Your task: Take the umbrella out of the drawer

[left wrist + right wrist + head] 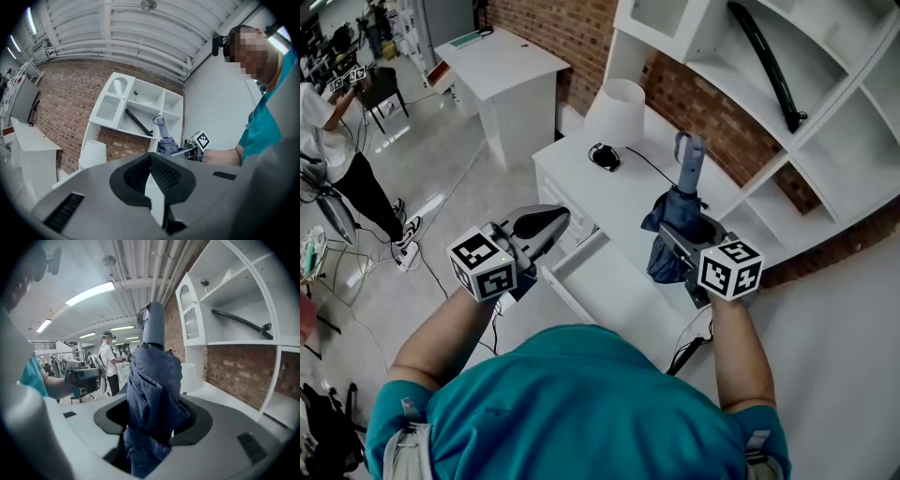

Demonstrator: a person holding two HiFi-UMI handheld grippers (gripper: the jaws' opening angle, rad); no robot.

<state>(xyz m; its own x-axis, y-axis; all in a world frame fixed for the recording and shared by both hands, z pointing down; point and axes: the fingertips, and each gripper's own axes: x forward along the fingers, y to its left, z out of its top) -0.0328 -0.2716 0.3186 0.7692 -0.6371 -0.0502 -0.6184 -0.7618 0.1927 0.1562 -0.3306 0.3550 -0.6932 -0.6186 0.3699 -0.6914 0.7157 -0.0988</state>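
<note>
Umbrella (154,380) upright, clamped in right hand-held gripper (151,423).

Teal shirt (581,403): short sleeves, forearms bare beyond sleeve hems. Grey strap pieces (405,448) at both shoulder edges of shirt. Beyond left sleeve, left gripper (548,223): grey beak-shaped shell, black ribbed pads (164,173), slotted vents on each side. Beyond right sleeve, right gripper (150,417): same grey shell, dark recess round jaws. Marker cube (483,264) on each gripper: white faces, black square codes.
</note>
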